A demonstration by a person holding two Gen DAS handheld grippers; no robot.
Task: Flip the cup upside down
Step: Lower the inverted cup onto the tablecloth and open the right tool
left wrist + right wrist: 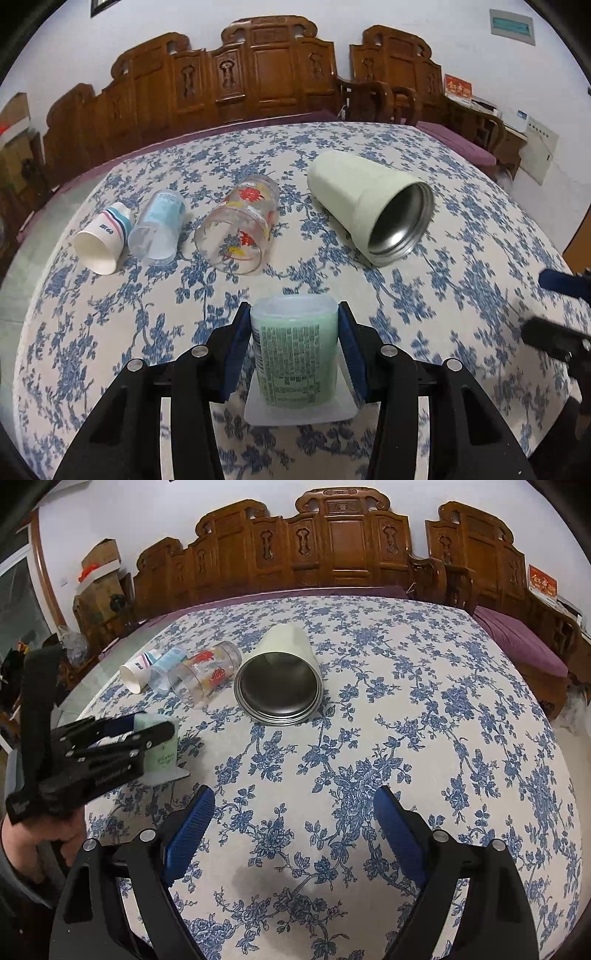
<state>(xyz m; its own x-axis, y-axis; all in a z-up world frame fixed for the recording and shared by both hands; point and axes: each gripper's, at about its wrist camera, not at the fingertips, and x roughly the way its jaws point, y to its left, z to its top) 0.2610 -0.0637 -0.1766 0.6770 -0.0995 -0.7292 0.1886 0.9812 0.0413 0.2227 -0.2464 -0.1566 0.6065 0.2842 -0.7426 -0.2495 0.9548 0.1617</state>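
Note:
My left gripper (pixel 294 314) is shut on a green plastic cup (pixel 295 354) with a printed label. The cup stands upside down, its wide square rim flat on the tablecloth near the front edge. The same cup (pixel 162 749) and left gripper (pixel 147 725) show at the left of the right wrist view. My right gripper (pixel 294 808) is open and empty above the cloth, to the right of the green cup.
Lying on their sides in a row on the floral tablecloth (pixel 461 295): a paper cup (pixel 101 240), a clear plastic cup (pixel 159 229), a printed glass (pixel 240 229) and a pale green steel tumbler (pixel 369 206). Carved wooden chairs (pixel 266 74) stand behind the table.

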